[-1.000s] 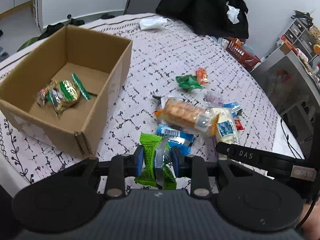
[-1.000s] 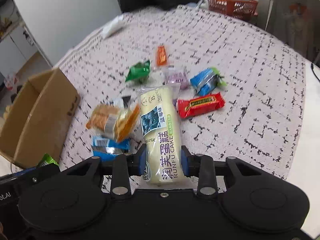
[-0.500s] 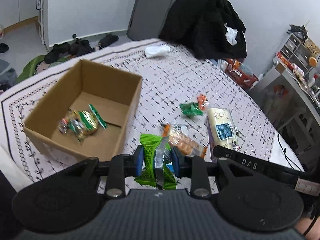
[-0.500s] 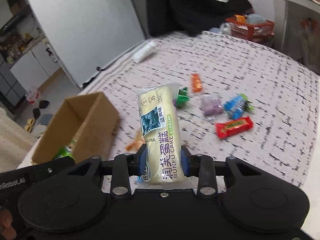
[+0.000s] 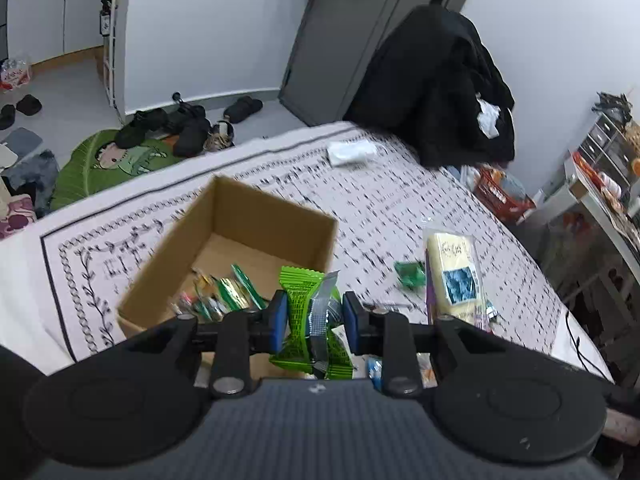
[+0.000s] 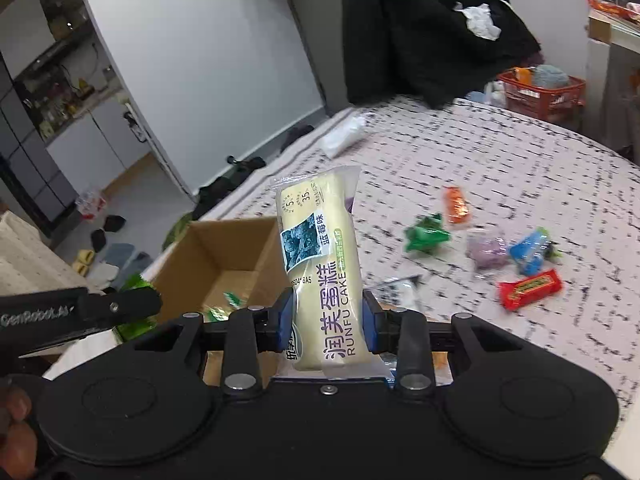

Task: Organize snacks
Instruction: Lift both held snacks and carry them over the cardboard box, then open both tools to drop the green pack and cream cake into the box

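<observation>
- While I hold both grippers up above the table (image 5: 384,200), each view now takes in far more of the room than a second ago: the door, the shoes on the floor and the black coat (image 5: 436,88) have come into frame.
- My left gripper (image 5: 315,322) is still pinching the green snack packet (image 5: 306,316) between its blue pads, exactly as before; the packet hangs clear of the table.
- Against the earlier left view, the cardboard box (image 5: 276,216) has shrunk and slid toward the centre, just beyond the packet; the green and gold wrappers (image 5: 220,292) lie inside it unchanged.
- My right gripper (image 6: 328,322) keeps its pinch on the cream cake pack (image 6: 320,264), which stands upright between the pads.
- That pack no longer covers the loose snacks; it now sits against the box's (image 6: 224,248) near corner in the right view.
- Still scattered on the cloth to the right: green wrapper (image 6: 426,234), orange packet (image 6: 456,204), purple sweet (image 6: 486,250), blue packet (image 6: 530,250) and red bar (image 6: 530,288).
- At the left edge, the left gripper's arm (image 6: 80,312) has risen into view.
</observation>
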`<state>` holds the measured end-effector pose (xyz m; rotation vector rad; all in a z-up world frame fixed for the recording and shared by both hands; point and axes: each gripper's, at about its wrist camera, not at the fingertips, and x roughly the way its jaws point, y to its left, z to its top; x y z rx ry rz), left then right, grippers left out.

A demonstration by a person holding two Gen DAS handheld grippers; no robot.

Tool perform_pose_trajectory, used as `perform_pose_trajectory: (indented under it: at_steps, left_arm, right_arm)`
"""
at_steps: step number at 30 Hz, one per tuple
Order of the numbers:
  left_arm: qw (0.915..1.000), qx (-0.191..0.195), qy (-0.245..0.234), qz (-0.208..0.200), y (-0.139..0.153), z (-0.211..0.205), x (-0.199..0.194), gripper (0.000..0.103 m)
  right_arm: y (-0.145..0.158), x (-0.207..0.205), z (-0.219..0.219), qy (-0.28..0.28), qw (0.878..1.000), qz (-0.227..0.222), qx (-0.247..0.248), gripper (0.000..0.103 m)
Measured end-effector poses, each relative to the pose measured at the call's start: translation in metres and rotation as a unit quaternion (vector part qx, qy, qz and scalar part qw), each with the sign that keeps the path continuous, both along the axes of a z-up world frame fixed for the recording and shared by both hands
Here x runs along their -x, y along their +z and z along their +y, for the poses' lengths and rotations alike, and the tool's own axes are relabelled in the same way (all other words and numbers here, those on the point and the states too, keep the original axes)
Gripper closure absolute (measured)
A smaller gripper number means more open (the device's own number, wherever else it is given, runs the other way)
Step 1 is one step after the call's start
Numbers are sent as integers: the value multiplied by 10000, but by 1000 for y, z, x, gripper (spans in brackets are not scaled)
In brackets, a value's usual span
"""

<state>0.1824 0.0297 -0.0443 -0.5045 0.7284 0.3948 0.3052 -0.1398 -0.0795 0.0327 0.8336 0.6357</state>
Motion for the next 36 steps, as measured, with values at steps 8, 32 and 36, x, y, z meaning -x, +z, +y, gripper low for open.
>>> perform_pose_trajectory:
  at_steps: [8,32,36]
  left_arm:
    - [9997,-30,212,-70,7,38,0,75]
    - [9959,691,281,513,-50,95,-2,71]
    - [9949,738,306,616,-55,102,-1,65]
  right_arm:
    - [6,6,26,142,9999,-57,-40,70]
    - [-25,23,104,459,9983,185,322,69]
    - [-30,22,108,460,9978,245,402,69]
